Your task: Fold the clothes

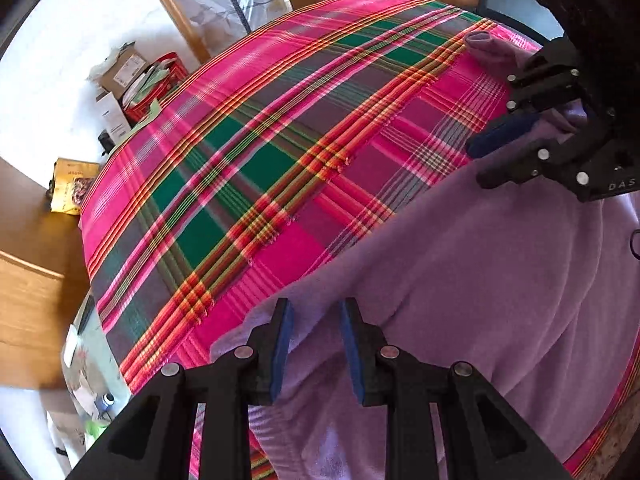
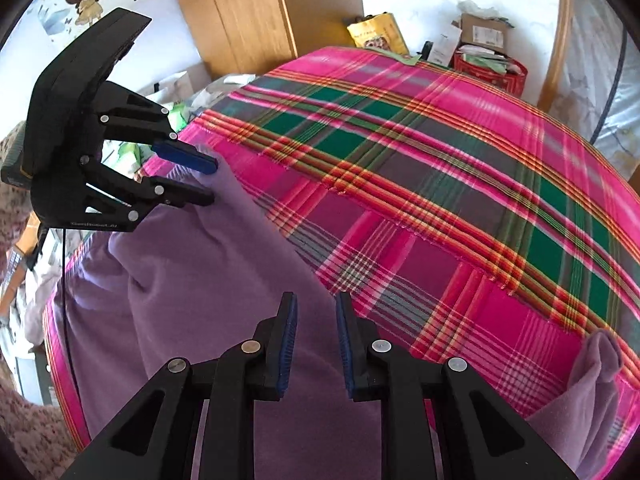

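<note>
Purple fleece lies right under my left gripper (image 1: 316, 344), its blue pads standing apart over the cloth with nothing pinched. My right gripper (image 2: 316, 344) hangs the same way, jaws apart above the garment's long slanting edge, pressing on nothing I can see. That purple garment (image 1: 460, 280) is spread along the near side of the bed, on the pink plaid bedspread (image 2: 440, 200), with a sleeve (image 2: 596, 364) trailing off to my right. I judge I'm at the start of a fold: next I must close on the edge at both ends and carry it across. Beyond lies plenty of bare plaid for that. Further off, a wooden wardrobe (image 2: 240, 12) and boxes (image 2: 480, 32) crowd the bed's far edge.
</note>
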